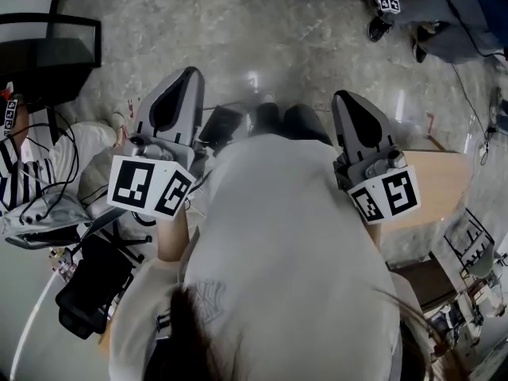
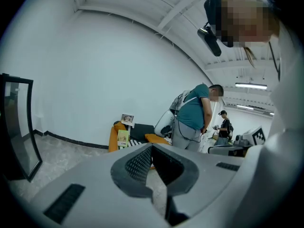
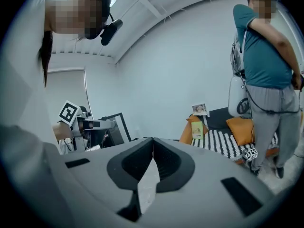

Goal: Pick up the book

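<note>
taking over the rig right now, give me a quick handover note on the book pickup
Left gripper: jaws together, nothing between them.
Right gripper: jaws together, empty.
Book: the likely one, a green book, stands upright against the orange sofa across the room, well away from both grippers. A person in a teal shirt stands close to the sofa.
Done: nothing yet; the book is untouched.
Left: get to the sofa, open one gripper, close on the book and lift it.
</note>
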`<state>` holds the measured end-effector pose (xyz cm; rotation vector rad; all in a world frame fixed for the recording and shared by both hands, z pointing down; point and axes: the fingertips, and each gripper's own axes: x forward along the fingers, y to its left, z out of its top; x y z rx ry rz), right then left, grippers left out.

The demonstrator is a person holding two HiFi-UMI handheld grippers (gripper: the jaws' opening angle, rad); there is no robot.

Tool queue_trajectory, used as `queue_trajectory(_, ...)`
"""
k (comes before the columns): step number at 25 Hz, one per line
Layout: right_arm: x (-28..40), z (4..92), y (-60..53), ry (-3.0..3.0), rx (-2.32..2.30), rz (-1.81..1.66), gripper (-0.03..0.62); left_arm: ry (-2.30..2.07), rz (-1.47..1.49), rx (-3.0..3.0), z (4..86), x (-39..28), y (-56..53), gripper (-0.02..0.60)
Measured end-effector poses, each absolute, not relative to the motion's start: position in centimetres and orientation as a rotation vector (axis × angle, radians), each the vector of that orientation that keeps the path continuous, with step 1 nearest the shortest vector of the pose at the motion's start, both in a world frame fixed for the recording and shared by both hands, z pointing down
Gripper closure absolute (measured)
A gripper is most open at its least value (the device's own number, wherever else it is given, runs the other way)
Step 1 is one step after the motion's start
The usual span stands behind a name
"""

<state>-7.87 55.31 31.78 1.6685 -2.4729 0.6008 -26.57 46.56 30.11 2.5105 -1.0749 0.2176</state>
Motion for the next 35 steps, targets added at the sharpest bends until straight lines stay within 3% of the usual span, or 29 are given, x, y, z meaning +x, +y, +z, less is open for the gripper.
queue_trajectory(10,-4.6,34.4,50.6,-2.431,1.661,0.683,0.574,-1.033,0.241,2.472,32.6,-22.3,42.5,0.572)
queue_trajectory(35,3.2,31.7,35.4,-2.614,1.428,0.537,0.574,-1.289,0.068,2.435,29.8,-14.6,30.5,0.572)
